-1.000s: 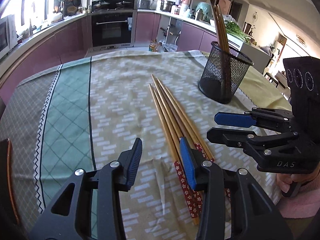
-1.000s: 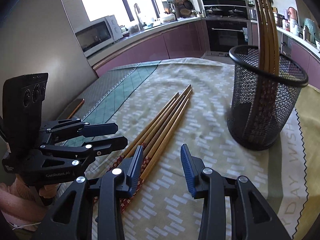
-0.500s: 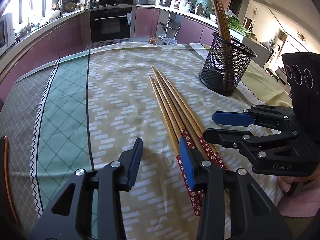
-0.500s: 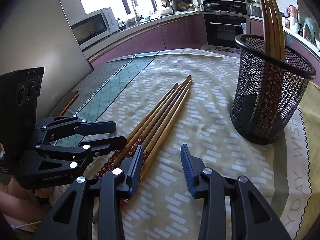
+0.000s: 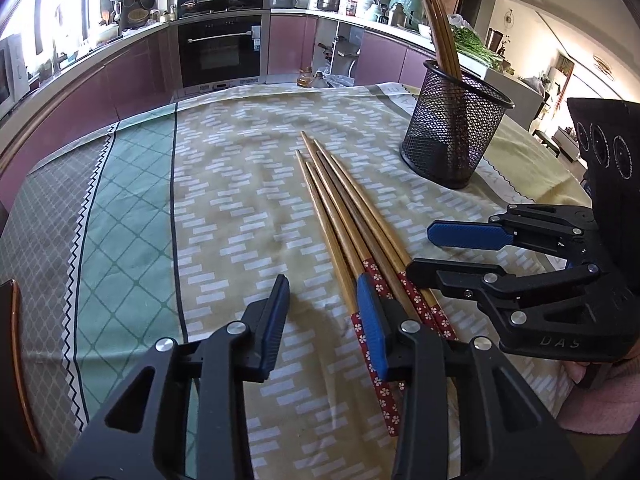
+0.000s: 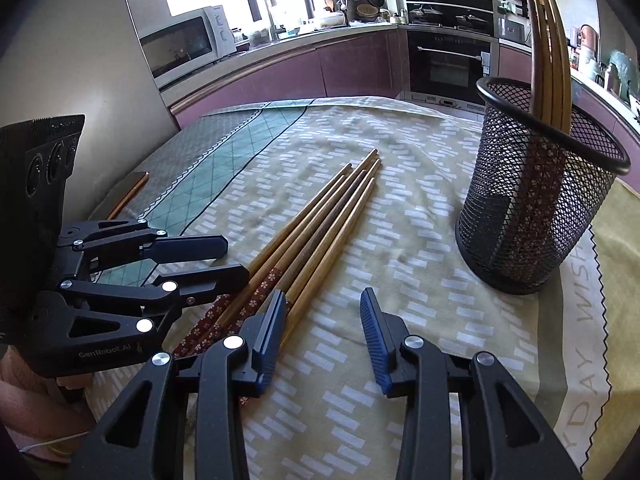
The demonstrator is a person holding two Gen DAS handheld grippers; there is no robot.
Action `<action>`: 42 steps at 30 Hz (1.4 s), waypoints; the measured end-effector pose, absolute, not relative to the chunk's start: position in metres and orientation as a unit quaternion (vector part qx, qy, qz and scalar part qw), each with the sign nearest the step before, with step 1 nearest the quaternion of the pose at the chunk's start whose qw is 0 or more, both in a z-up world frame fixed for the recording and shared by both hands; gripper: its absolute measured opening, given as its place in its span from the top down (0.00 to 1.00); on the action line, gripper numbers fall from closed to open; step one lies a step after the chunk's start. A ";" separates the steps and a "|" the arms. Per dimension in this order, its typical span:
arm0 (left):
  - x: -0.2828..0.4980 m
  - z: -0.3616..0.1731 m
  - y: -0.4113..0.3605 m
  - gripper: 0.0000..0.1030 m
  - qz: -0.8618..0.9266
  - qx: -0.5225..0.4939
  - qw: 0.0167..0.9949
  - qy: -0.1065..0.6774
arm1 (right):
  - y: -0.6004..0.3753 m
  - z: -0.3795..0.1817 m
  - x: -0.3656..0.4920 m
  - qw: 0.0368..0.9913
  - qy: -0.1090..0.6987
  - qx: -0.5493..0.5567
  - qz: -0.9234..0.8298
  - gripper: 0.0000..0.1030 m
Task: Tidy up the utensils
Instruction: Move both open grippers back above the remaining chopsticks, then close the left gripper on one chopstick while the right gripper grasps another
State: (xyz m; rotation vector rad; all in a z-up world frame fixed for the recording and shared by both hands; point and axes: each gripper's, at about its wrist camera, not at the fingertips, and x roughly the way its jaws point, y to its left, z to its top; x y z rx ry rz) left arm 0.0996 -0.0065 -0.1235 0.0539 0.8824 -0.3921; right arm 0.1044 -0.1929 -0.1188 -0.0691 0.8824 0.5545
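Several wooden chopsticks (image 5: 344, 216) with red flowered ends lie side by side on the tablecloth, also seen in the right wrist view (image 6: 320, 232). A black mesh holder (image 5: 456, 136) (image 6: 532, 200) stands upright to their right with a few chopsticks (image 6: 548, 60) in it. My left gripper (image 5: 322, 284) (image 6: 236, 257) hovers over the red ends. Its jaws are closing with only cloth between them, and the chopsticks pass under its right finger. My right gripper (image 6: 323, 294) (image 5: 420, 252) is open just right of the bundle and holds nothing.
A patterned cloth (image 5: 240, 184) with a green band on the left covers the table. A dark flat object with a copper edge (image 6: 128, 192) lies at the table's left edge. Kitchen cabinets and an oven (image 5: 220, 52) stand beyond the far edge.
The left gripper's jaws have come slightly closer together. The chopsticks, the holder and the right gripper have stayed where they were.
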 end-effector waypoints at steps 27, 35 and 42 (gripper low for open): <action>0.142 -0.126 -0.018 0.81 -0.182 0.033 0.876 0.446 | -0.182 -0.119 0.131 0.871 0.429 -0.045 0.234 0.81; 0.141 -0.128 -0.018 0.91 -0.178 0.010 0.877 0.446 | -0.196 -0.120 0.134 0.867 0.437 0.000 0.239 0.93; 0.133 -0.124 -0.010 0.93 -0.177 -0.015 0.880 0.441 | -0.208 -0.117 0.132 0.866 0.436 0.025 0.244 0.95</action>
